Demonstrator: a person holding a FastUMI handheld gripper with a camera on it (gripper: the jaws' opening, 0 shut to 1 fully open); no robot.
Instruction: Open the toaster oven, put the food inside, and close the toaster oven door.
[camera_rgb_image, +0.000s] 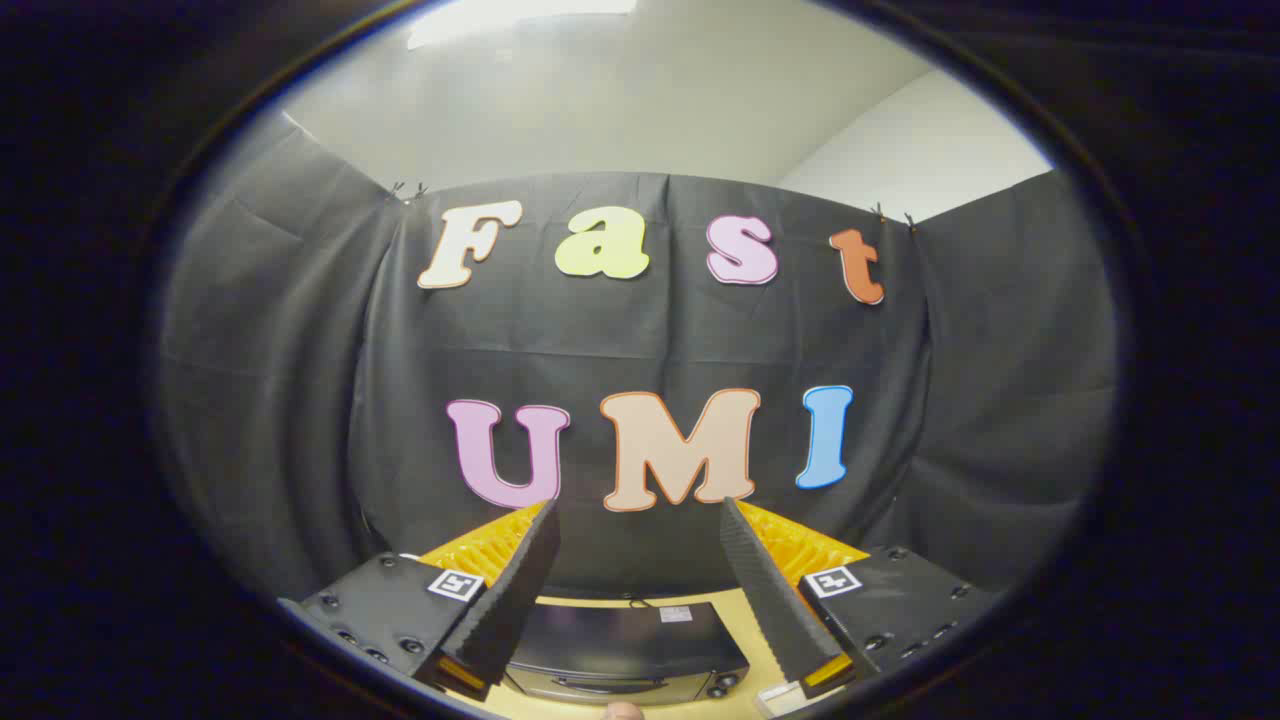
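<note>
The gripper (640, 520) is held wide apart with nothing between its fingers, raised above the surface (745, 625). The toaster oven (625, 650) is seen low down between the fingers, resting on the surface against the booth's wall

Light falls from a ceiling lamp (520, 15) overhead, blown out to a white glare, and washes the pale wall softly. The dark cloth drinks the light and stays dim, its folds faintly shaded. Straight lines bow hard toward the rim, which blurs. The toaster oven (625, 650) between the spread fingers (515, 590) carries a dull sheen.
</note>
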